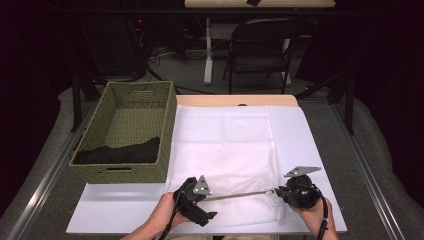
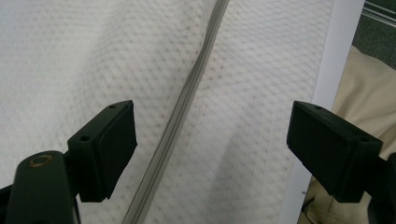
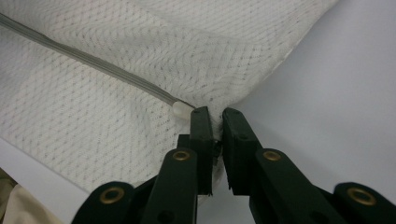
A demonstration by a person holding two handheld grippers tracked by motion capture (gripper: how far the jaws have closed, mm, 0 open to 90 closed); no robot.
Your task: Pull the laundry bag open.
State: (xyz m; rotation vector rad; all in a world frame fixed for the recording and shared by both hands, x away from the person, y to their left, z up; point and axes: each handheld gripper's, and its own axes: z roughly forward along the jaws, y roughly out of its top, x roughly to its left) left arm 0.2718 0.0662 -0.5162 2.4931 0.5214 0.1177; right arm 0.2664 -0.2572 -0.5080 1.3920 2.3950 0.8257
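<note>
A white mesh bag (image 1: 225, 145) lies flat on the white table (image 1: 310, 150), with a grey zipper (image 1: 237, 195) running across its near end. My left gripper (image 1: 202, 210) is at the zipper's left end. In the left gripper view it (image 2: 212, 135) is open, its jaws standing wide on either side of the zipper (image 2: 187, 98) without touching it. My right gripper (image 1: 279, 191) is at the zipper's right end. In the right gripper view it (image 3: 215, 116) is shut on a pinch of the bag's mesh (image 3: 140, 42), right beside the zipper's end (image 3: 180, 109).
A green woven basket (image 1: 150, 95) stands at the table's left with black cloth (image 1: 122, 152) in its near end. A dark folding chair (image 1: 262, 47) stands beyond the table. The table's near edge and the person's beige trousers (image 2: 369, 88) are close to the left gripper.
</note>
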